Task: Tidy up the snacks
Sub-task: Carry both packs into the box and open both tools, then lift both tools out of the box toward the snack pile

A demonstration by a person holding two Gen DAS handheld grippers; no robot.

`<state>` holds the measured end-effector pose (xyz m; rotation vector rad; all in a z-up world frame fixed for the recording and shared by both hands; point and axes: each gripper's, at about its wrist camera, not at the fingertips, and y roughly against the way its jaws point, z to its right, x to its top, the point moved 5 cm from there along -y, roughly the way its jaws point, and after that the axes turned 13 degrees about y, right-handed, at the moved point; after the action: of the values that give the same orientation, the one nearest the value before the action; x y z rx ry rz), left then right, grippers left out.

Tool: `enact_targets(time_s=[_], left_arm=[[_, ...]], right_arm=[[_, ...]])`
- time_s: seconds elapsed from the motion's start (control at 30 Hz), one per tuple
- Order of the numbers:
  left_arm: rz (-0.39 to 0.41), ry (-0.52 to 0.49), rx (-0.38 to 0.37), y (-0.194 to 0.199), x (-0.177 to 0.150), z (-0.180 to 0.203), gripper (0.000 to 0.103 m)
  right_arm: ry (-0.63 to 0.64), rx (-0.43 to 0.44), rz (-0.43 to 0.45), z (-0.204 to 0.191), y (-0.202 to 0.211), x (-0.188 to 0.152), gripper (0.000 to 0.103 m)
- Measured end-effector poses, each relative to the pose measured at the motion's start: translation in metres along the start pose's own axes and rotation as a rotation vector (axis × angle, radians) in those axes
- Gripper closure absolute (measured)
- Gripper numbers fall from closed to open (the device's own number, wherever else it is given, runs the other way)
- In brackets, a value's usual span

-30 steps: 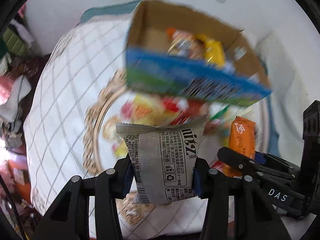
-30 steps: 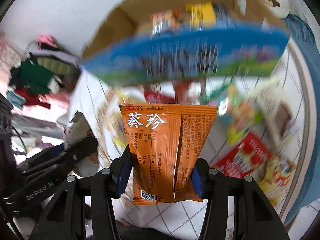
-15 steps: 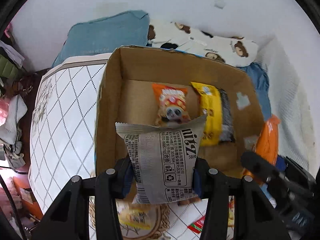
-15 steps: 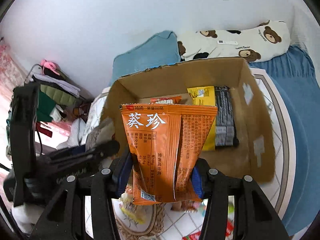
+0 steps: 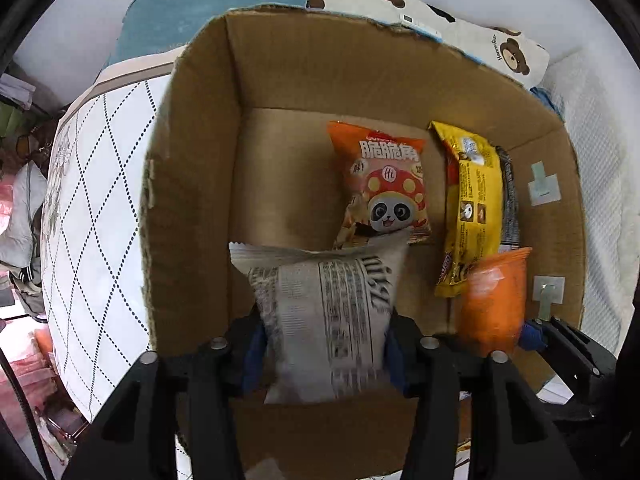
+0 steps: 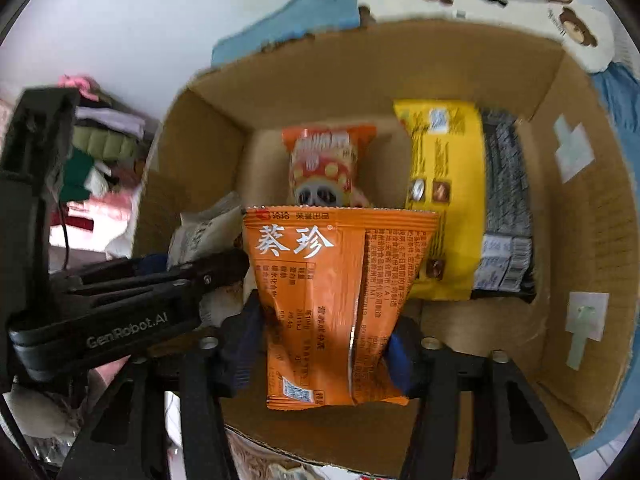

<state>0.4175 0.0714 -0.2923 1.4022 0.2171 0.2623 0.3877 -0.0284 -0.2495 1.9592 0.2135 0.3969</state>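
My left gripper [image 5: 324, 344] is shut on a grey-white printed snack packet [image 5: 326, 312] and holds it inside the near part of an open cardboard box [image 5: 192, 184]. My right gripper [image 6: 326, 352] is shut on an orange seed packet [image 6: 332, 300], also over the box [image 6: 592, 216]; this packet shows blurred in the left wrist view [image 5: 494, 300]. On the box floor lie an orange panda snack bag [image 5: 382, 184], a yellow bag [image 5: 474, 200] and a dark grey packet [image 6: 506, 208]. The left gripper shows in the right wrist view [image 6: 224, 268], close beside my right one.
The box stands on a white quilted bed cover [image 5: 92, 216]. A blue pillow [image 5: 208, 4] and a bear-print pillow [image 5: 480, 36] lie behind it by the wall. Clothes [image 6: 100, 148] are piled at the left.
Both grippers have moved forward and down into the box with their packets; the box now fills both views. The snacks on the bed have dropped out of sight.
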Motion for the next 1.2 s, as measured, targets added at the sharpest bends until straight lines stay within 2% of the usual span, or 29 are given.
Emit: enact_targets(time_s=[0.03, 0.07, 0.1, 0.13, 0.6, 0.8, 1.2], left_arm=[[0.0, -0.003, -0.001, 0.0, -0.001, 0.001, 0.042], [0.001, -0.009, 0.003, -0.001, -0.002, 0.001, 0.021], [0.006, -0.015, 0.009, -0.001, -0.003, 0.001, 0.012], [0.011, -0.016, 0.013, -0.001, -0.004, 0.001, 0.008], [0.074, 0.002, 0.032, 0.011, -0.009, -0.003, 0.008], [0.122, 0.003, 0.025, 0.025, -0.015, -0.002, 0.008], [0.316, -0.027, -0.007, 0.085, -0.05, 0.005, 0.008]], right_arm=[[-0.004, 0.002, -0.012, 0.002, -0.004, -0.001, 0.013], [0.004, -0.013, -0.024, 0.003, -0.008, -0.001, 0.009], [0.01, -0.029, -0.032, 0.004, -0.01, -0.001, 0.006], [0.01, -0.041, -0.038, 0.006, -0.011, -0.002, 0.006], [-0.013, -0.178, -0.018, 0.031, 0.005, -0.014, 0.004], [-0.007, -0.219, 0.022, 0.034, 0.031, -0.023, 0.004], [0.051, -0.307, 0.184, 0.013, 0.086, -0.042, 0.004]])
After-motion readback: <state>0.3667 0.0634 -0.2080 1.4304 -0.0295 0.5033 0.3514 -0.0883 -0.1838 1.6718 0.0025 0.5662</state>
